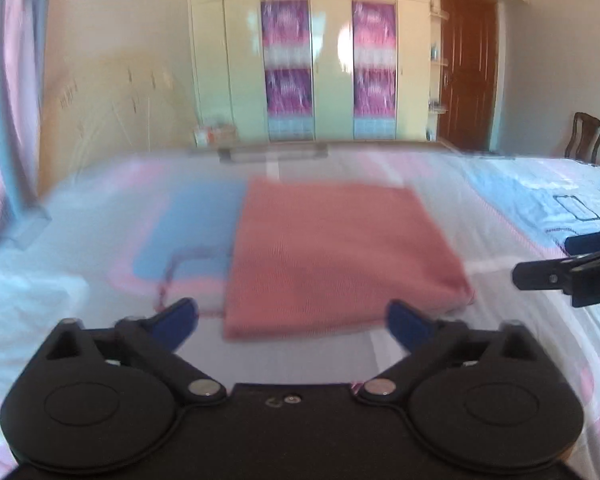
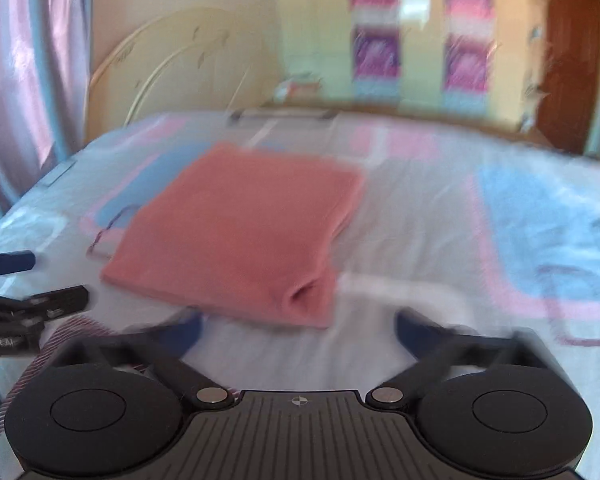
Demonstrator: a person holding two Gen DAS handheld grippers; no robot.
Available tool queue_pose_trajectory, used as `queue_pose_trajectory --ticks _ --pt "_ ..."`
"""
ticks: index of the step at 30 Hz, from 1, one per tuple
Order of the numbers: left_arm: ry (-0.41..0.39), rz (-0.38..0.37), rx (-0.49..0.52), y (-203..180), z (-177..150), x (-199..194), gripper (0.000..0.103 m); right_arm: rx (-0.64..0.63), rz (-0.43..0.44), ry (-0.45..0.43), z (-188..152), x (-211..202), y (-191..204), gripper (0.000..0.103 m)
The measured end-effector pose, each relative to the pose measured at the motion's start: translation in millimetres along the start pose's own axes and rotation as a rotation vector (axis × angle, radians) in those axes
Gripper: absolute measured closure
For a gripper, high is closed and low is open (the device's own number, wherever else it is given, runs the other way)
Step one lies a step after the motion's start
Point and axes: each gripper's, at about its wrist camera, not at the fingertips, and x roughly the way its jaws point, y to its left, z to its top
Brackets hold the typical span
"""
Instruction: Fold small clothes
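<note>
A folded pink garment [image 1: 332, 256] lies flat on the bed, a neat rectangle with a rolled fold at its near right corner [image 2: 304, 298]. My left gripper [image 1: 292, 322] stands open just short of the garment's near edge, its blue-tipped fingers [image 1: 178, 320] spread wide and holding nothing. My right gripper [image 2: 298, 330] is open too, below the garment's near right corner, with nothing between its fingers [image 2: 414, 328]. Each gripper shows at the edge of the other's view: the right one [image 1: 572, 272] and the left one [image 2: 32, 300]. Both views are blurred.
The bed [image 1: 500, 248] has a sheet patterned in pink, blue and white. A headboard [image 2: 172, 60] and a curtain [image 2: 24, 80] stand at the left. Behind the bed are wardrobes [image 1: 312, 60], a brown door [image 1: 466, 68] and a chair [image 1: 586, 136].
</note>
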Motion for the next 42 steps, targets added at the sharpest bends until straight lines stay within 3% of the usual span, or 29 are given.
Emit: queue_pose_trajectory --ticks 11,21,31,42 --pt "-0.03 -0.017 -0.04 -23.9 -8.0 -96.1 0.0 0.038 -0.045 -0.058 -29.7 -107.8 12.9 0.0" --pt "-0.074 -0.039 -0.09 -29.1 -18.4 -167.1 0.0 -0.012 -0.066 -0.116 -58.0 -187.8 43.9 0.0" --pt "-0.117 -0.052 -0.105 -31.8 -23.8 -198.4 0.0 -0.022 -0.054 -0.156 -63.1 -222.5 53.0 0.0" --pt "-0.124 -0.063 -0.092 -33.6 -25.6 -201.7 0.0 -0.025 -0.078 -0.167 -65.4 -232.2 51.6 0.0"
